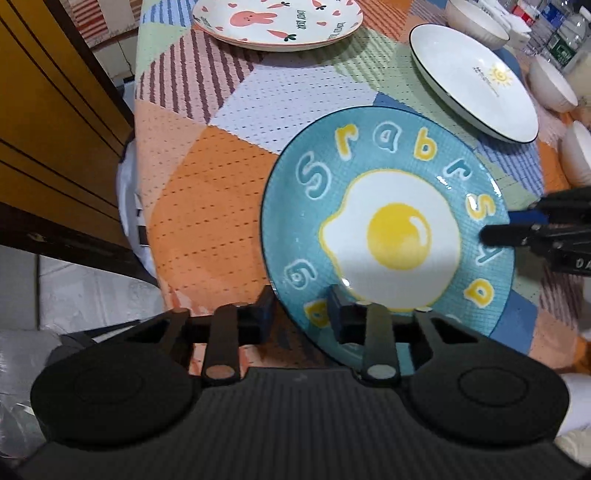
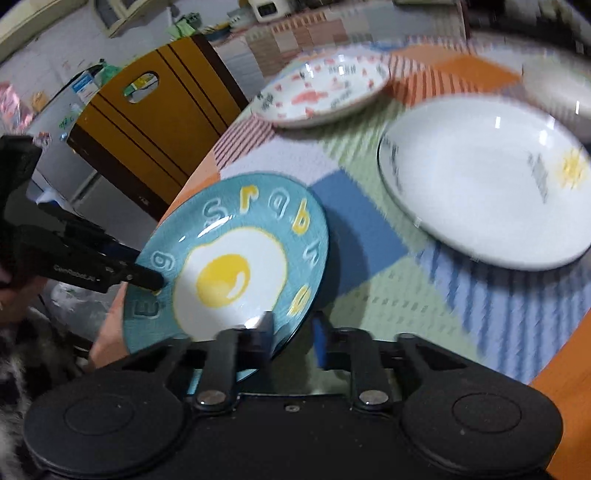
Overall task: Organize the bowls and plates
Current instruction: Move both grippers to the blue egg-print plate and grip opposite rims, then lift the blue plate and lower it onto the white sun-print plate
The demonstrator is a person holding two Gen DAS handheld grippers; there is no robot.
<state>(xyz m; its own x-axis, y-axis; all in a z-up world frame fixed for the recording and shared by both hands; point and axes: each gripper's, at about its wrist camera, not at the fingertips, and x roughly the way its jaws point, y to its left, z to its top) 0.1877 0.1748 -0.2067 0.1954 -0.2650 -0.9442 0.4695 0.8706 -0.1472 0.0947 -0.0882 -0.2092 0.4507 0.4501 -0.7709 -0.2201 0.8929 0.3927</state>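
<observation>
A table spread with a patchwork cloth (image 1: 207, 192) of orange, green, blue and striped squares fills both views, with a yellow-brown wooden chair (image 2: 155, 122) drawn up at its edge. Near that edge sits the blue plate (image 1: 388, 229), and both grippers have it by the rim on opposite sides. The left gripper (image 1: 301, 314) straddles the near rim, one finger under and one over the lip; the right gripper (image 2: 291, 332) does the same on the far side. Each has its jaws drawn in on the rim, so both appear clamped on the plate, though the right wrist view is blurred.

The plate looks like glazed ceramic: stiff, fairly heavy for its size, slick under the pads and likely to chip or break if dropped. The raised rim is the sensible hold, and two opposed pinches should keep it level.

Its face is teal with a fried egg painted in the middle, a glossy yellow yolk, and a ring of puffy blue and yellow letters. Farther back lie a white plate (image 1: 476, 81) with a small sun and a rabbit plate (image 1: 277, 22), with white bowls (image 1: 554, 85) at the right
</observation>
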